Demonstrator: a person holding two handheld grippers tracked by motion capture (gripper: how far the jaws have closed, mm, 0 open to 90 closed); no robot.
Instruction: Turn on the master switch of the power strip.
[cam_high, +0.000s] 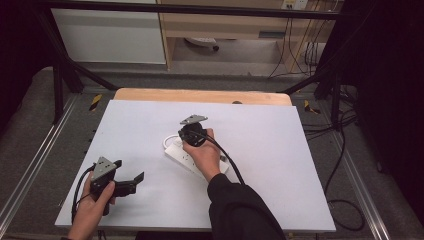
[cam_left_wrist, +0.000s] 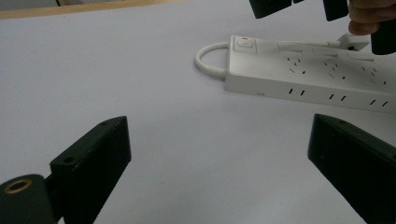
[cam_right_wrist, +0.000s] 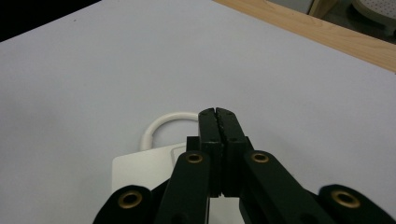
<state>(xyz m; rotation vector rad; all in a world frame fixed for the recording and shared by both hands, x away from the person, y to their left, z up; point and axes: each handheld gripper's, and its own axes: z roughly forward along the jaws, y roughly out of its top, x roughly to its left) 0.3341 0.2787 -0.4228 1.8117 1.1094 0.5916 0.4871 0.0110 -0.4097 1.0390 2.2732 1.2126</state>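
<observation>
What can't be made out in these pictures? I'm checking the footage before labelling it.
- Power strip, high view: its middle is covered by the right hand.
- Right gripper, right gripper view: the shut jaws hide whether their tips touch the strip's switch end.
- Power strip, left gripper view: its far end is cut off by the right edge.
- Cord loop: where the cord leads is hidden behind the strip.

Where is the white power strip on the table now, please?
In the high view, the white power strip lies near the middle of the table, under the right gripper, right of the left gripper.
</observation>
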